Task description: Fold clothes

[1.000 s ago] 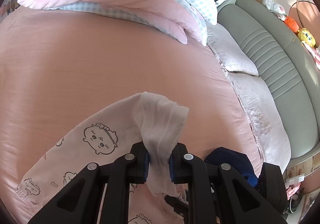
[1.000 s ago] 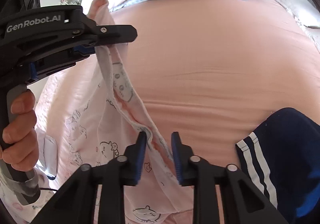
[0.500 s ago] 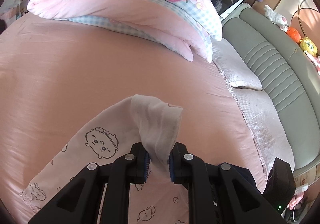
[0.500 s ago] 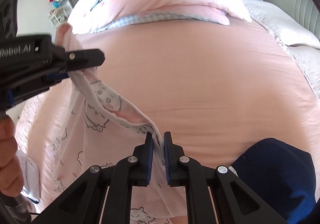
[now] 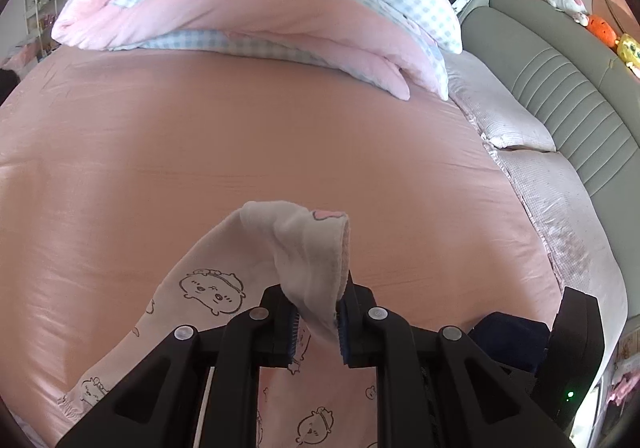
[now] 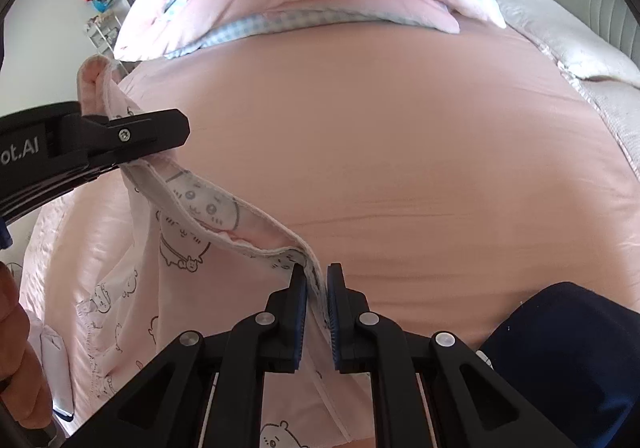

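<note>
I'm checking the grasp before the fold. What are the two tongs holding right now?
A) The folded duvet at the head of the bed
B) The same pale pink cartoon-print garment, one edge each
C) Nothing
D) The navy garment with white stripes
B: the left tongs and right tongs both pinch the pink cartoon-print garment.

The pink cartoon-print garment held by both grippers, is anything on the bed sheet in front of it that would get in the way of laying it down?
Nothing visible does. The pink garment hangs between the left gripper and right gripper, over bare sheet. The folded duvet lies far back, the navy garment off to the right.
</note>
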{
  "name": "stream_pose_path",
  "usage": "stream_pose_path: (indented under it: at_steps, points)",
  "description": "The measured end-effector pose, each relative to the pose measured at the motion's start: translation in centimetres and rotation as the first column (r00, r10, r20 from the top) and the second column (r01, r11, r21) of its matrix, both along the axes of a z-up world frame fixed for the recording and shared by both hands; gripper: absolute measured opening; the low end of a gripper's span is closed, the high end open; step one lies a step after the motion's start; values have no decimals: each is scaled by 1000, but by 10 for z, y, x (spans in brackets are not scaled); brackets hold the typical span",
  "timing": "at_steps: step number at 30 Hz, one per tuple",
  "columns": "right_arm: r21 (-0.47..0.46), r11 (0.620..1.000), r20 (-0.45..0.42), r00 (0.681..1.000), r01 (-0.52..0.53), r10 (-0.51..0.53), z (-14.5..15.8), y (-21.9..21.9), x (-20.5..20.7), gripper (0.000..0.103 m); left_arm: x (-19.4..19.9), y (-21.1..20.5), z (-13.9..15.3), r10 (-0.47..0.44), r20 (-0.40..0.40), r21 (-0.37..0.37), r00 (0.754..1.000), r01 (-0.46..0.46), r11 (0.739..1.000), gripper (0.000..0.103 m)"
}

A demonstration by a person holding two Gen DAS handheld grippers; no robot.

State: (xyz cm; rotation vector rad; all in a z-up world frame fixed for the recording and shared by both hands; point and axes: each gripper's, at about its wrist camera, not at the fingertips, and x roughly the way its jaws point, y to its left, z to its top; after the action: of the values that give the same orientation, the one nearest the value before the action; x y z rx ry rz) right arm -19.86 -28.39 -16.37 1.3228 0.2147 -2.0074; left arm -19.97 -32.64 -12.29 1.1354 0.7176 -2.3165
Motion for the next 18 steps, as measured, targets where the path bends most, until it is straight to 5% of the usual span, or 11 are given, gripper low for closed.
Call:
stream_pose_path:
  at_steps: [2, 6, 7, 10, 18]
  points:
    - [-2, 1000, 41, 999, 12, -12, -6, 2, -5, 9, -2, -2, -2, -2, 15, 30, 1000, 1, 1000, 22]
    - [16, 999, 72, 997, 29, -30, -8, 6, -7, 14, 2, -3, 3, 18, -13, 43, 1000, -18, 999, 73]
    - [24, 999, 72, 997, 31, -33, -8, 6, -7, 24, 4, -3, 6, 21, -29, 37, 999, -20, 999, 78]
    - [11, 999, 43, 998, 48, -49, -3, 8, -5, 67, 7, 0, 13, 21, -39, 18, 999, -20, 1000, 79]
    - [-13, 999, 60, 997, 52, -51, 4, 10, -1, 71, 23, 14, 9, -6, 9, -24, 1000, 6, 1000, 79]
